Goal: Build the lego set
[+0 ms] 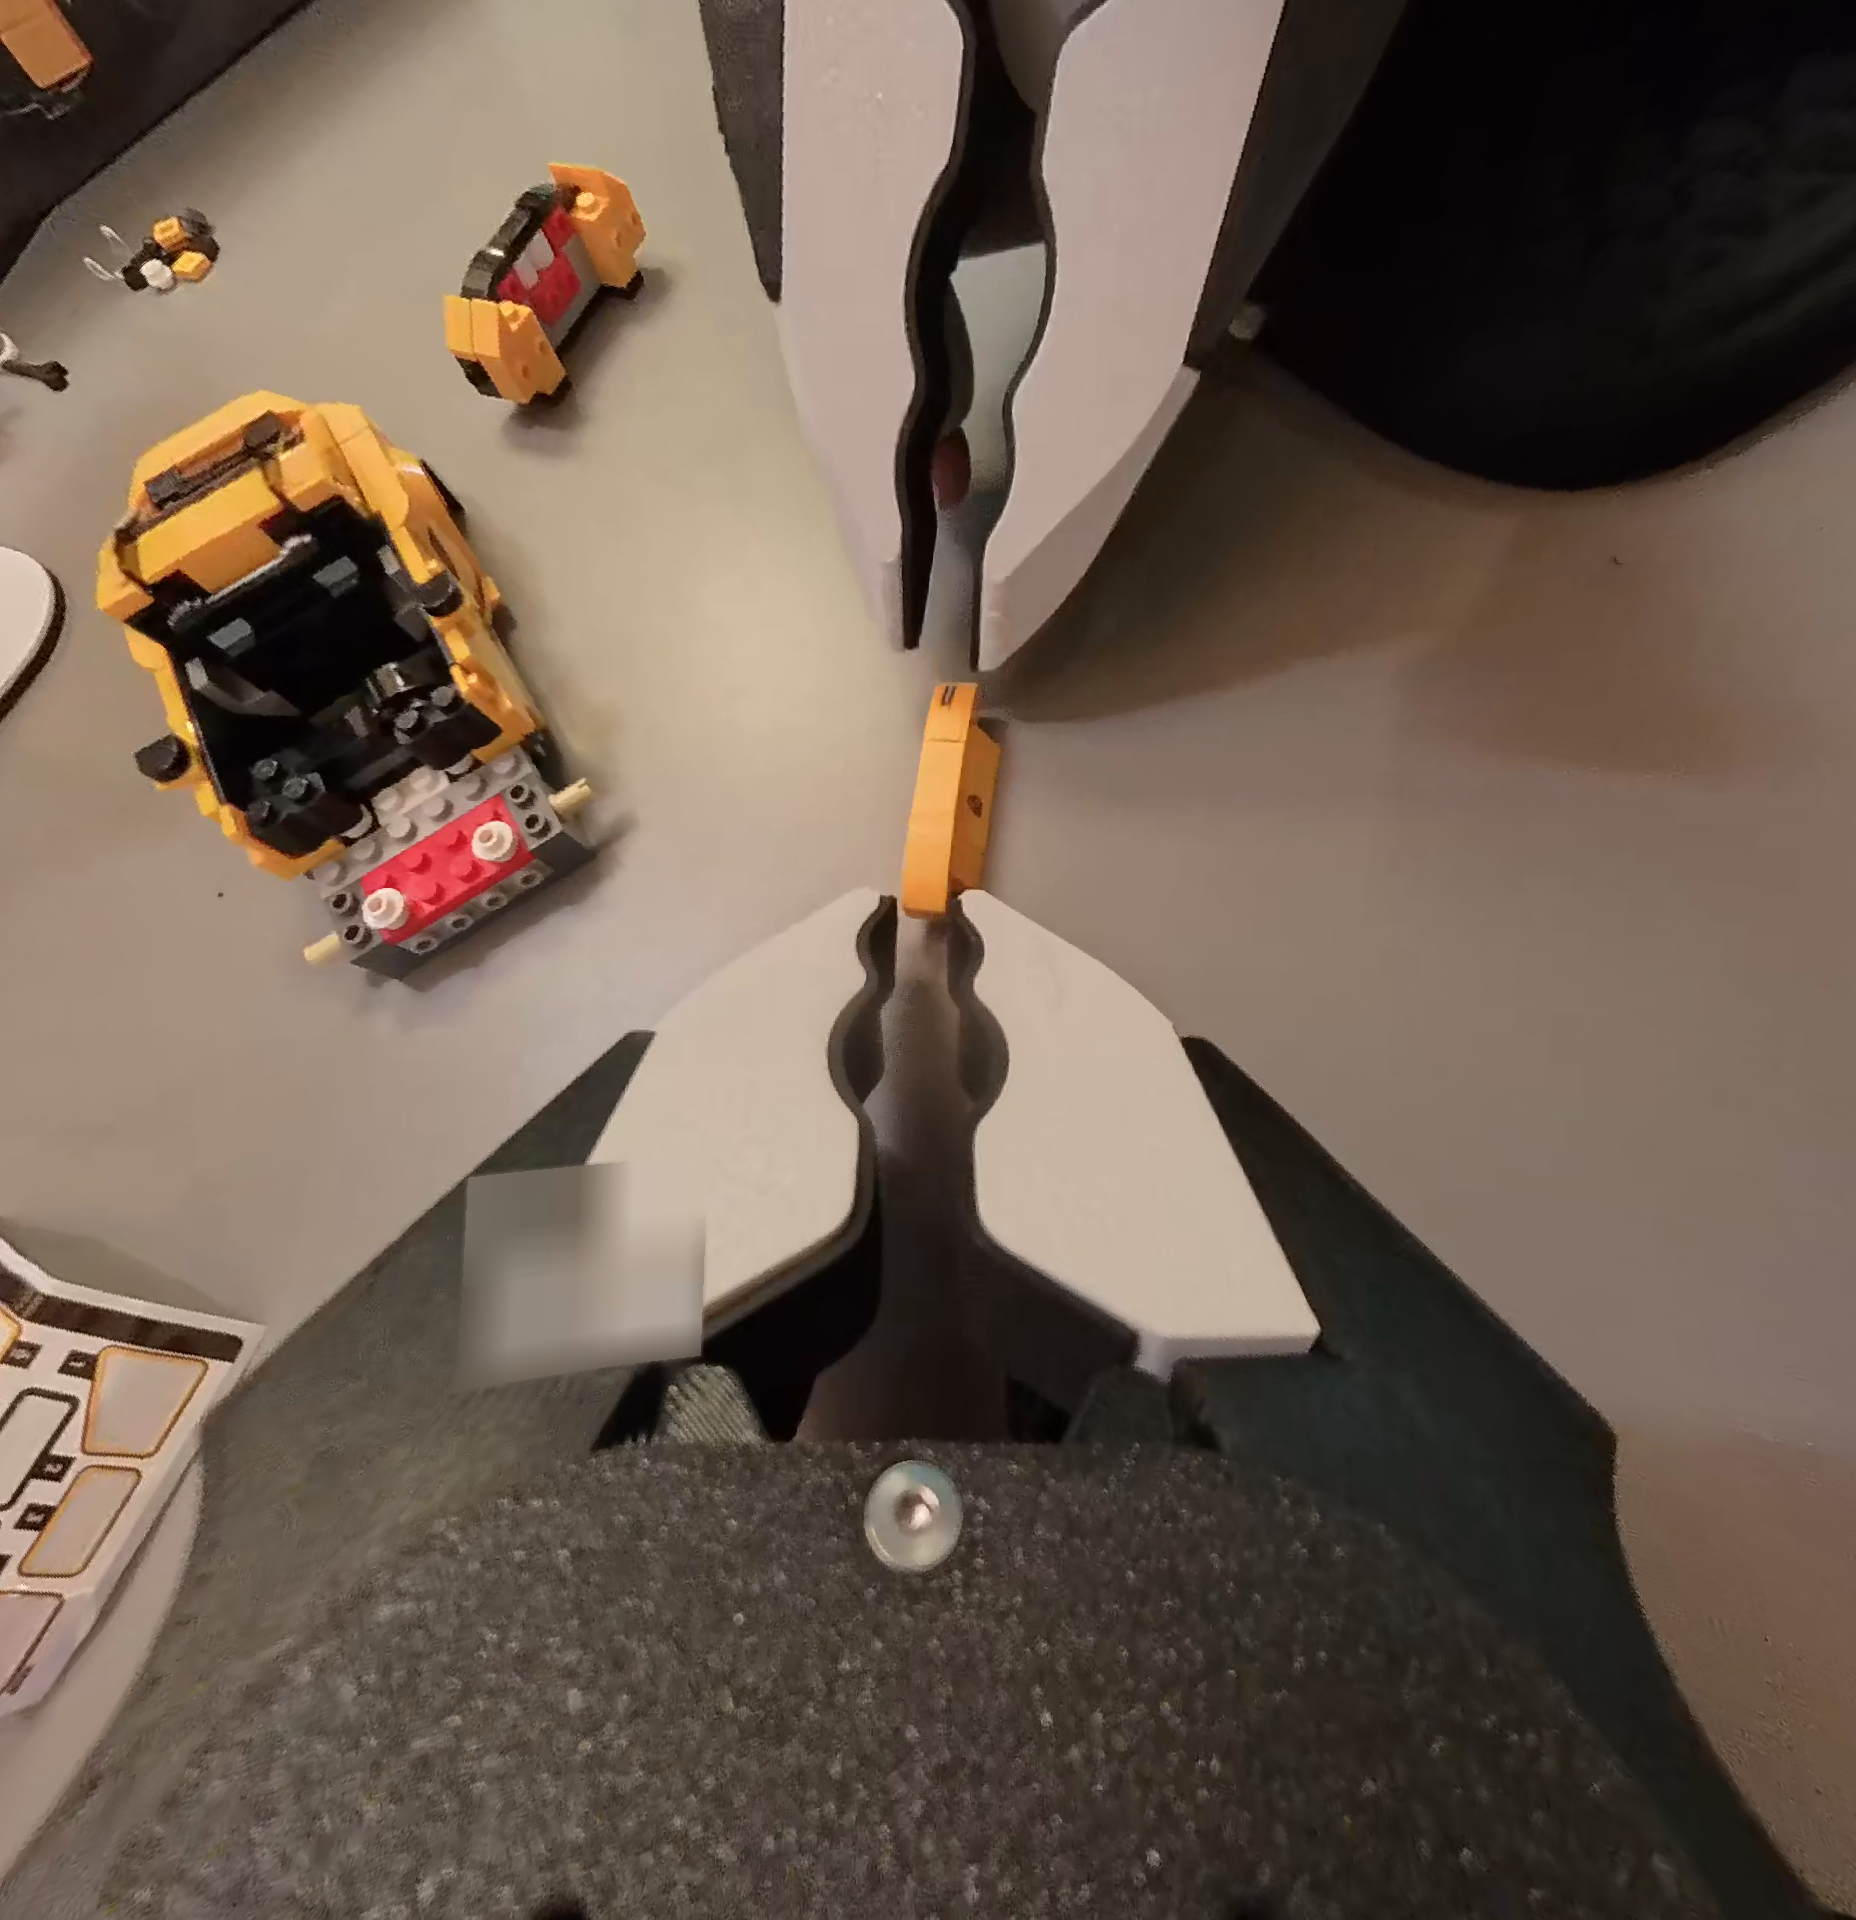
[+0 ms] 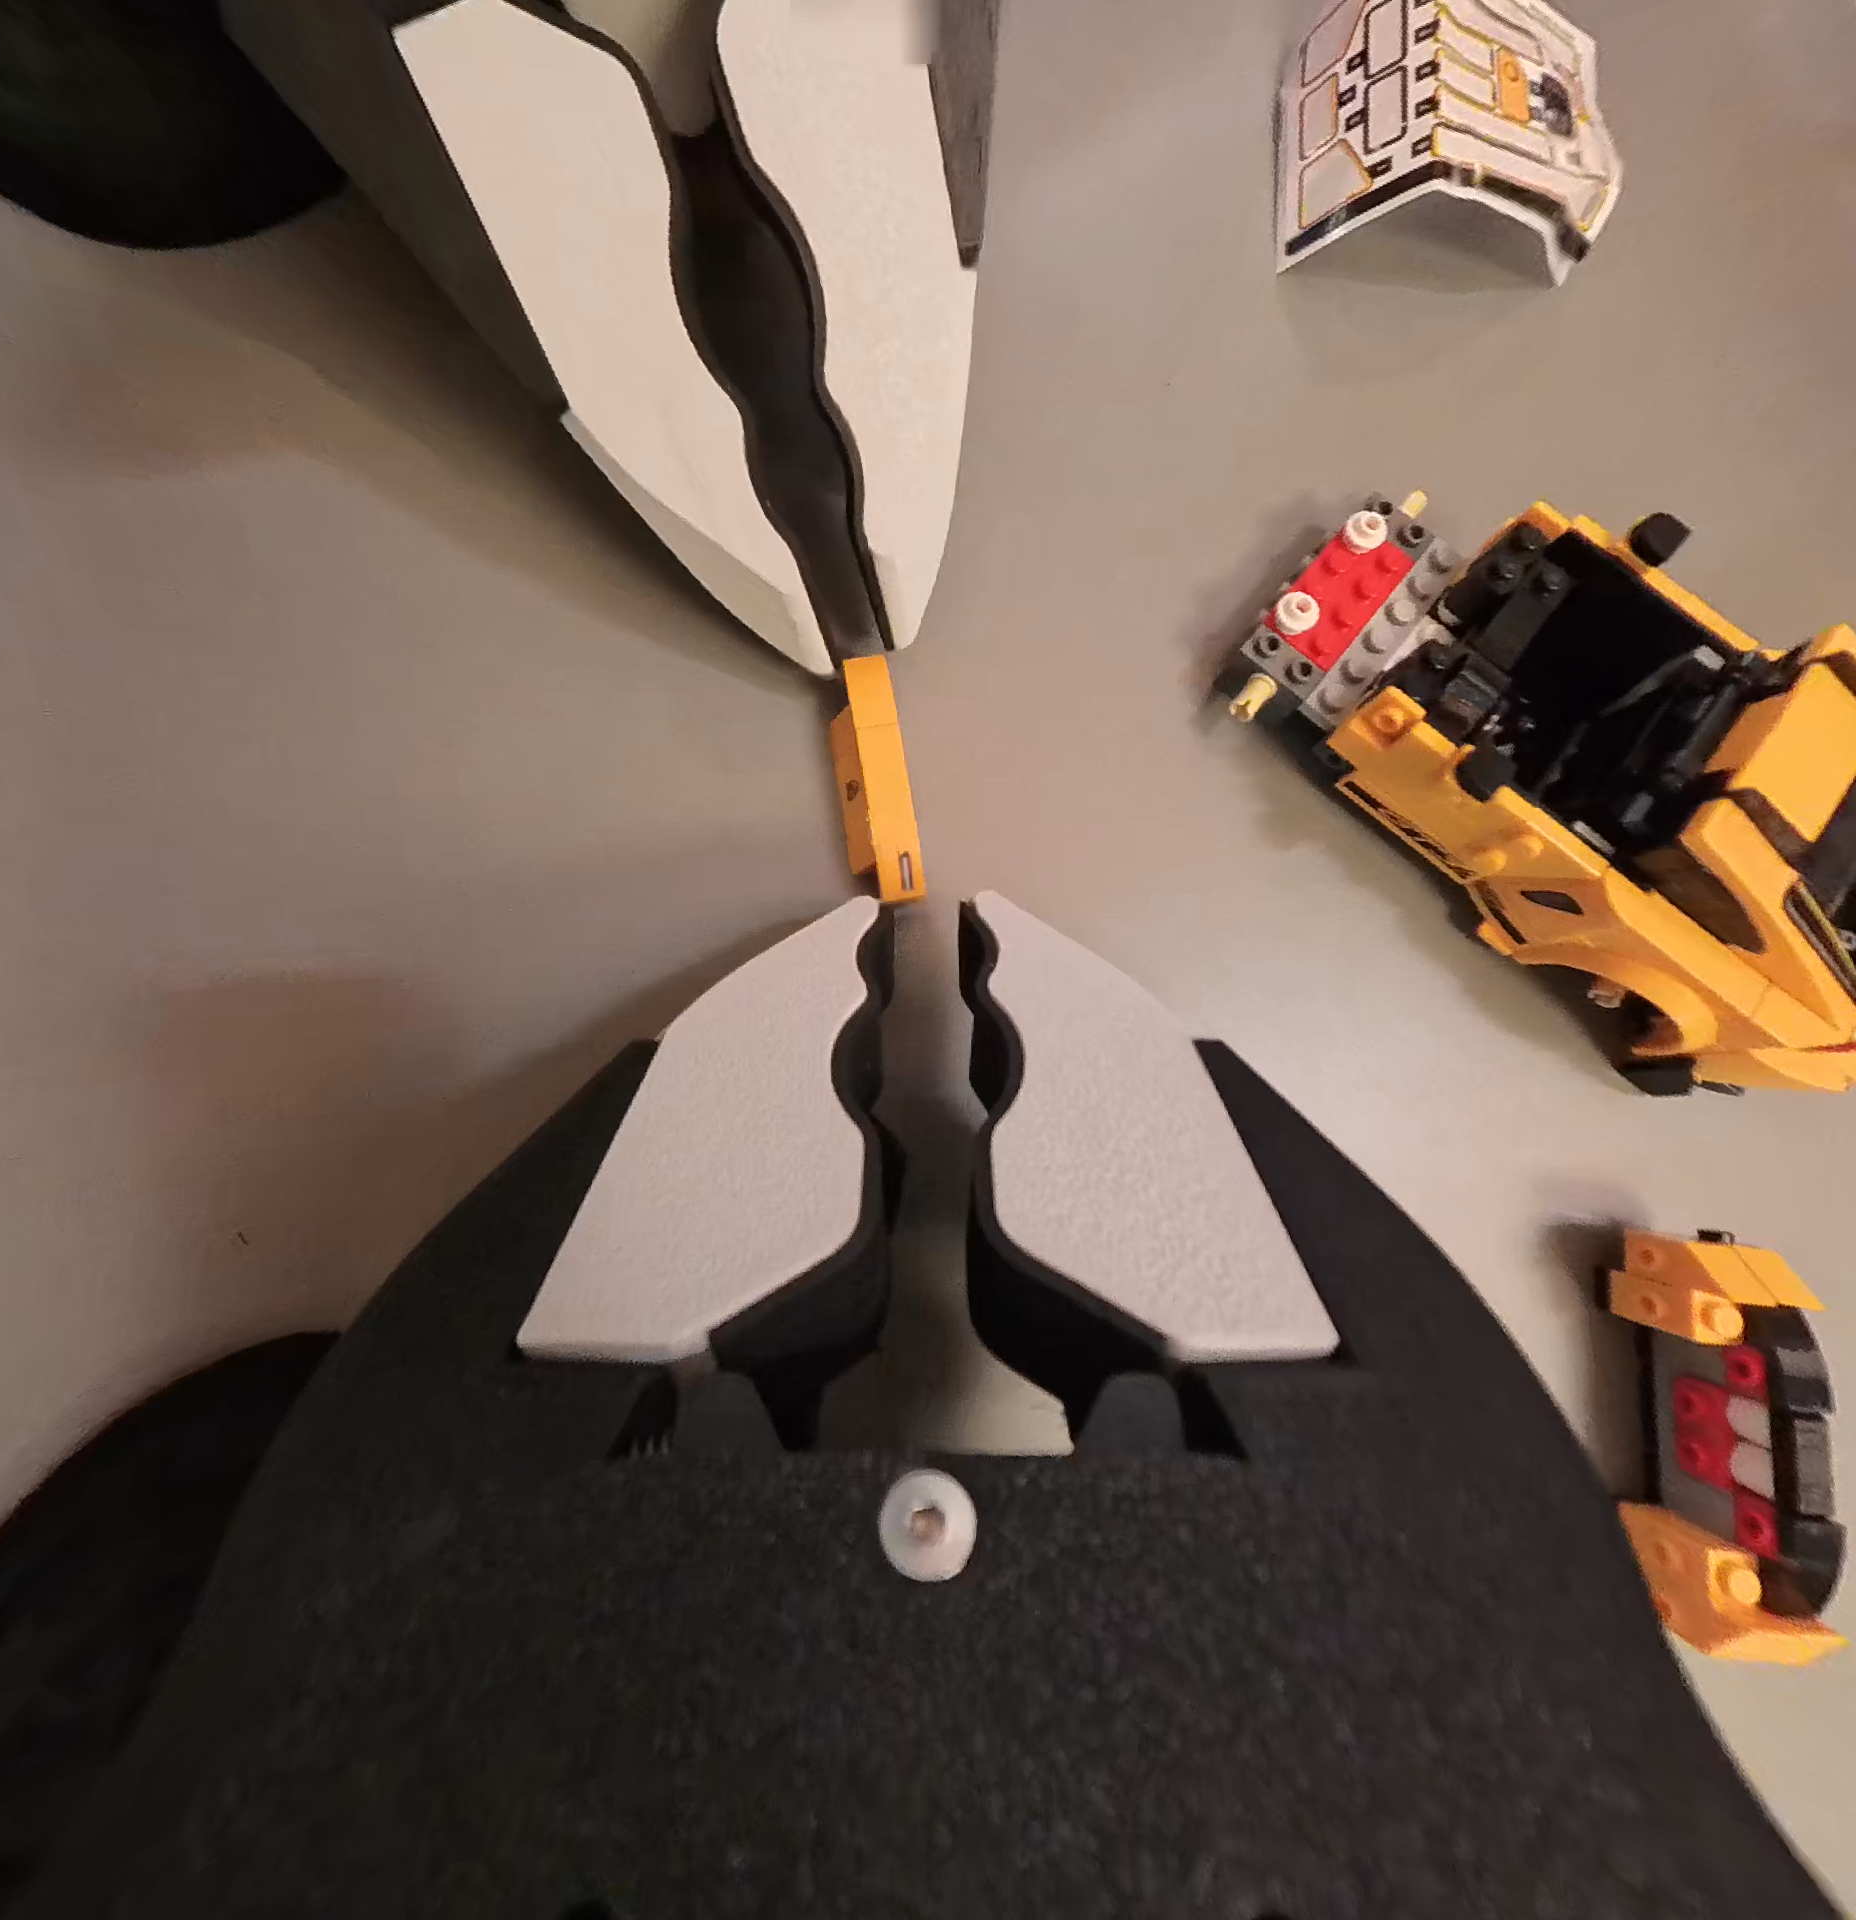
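A small orange lego piece [image 1: 945, 800] is held above the grey table [image 1: 1423, 831] between two grippers that face each other. My left gripper [image 1: 922, 906] is shut on its near end. In the right wrist view the same piece [image 2: 874, 779] sticks out of the left gripper's closed tips [image 2: 859, 652]. My right gripper [image 2: 922, 906] is a little open, and the piece's free end sits just beyond its fingertips, by the left one. The part-built yellow and black car [image 1: 311, 665] lies on the table to the left, also seen in the right wrist view [image 2: 1630, 810].
An orange, black and red sub-assembly [image 1: 545, 281] lies beyond the car, and shows in the right wrist view [image 2: 1724, 1444]. A sticker sheet [image 1: 62, 1455] lies near left. Small loose pieces [image 1: 171, 249] sit far left. A dark rounded object [image 1: 1578, 260] stands at the far right. Left tips to right tips: about 5 cm.
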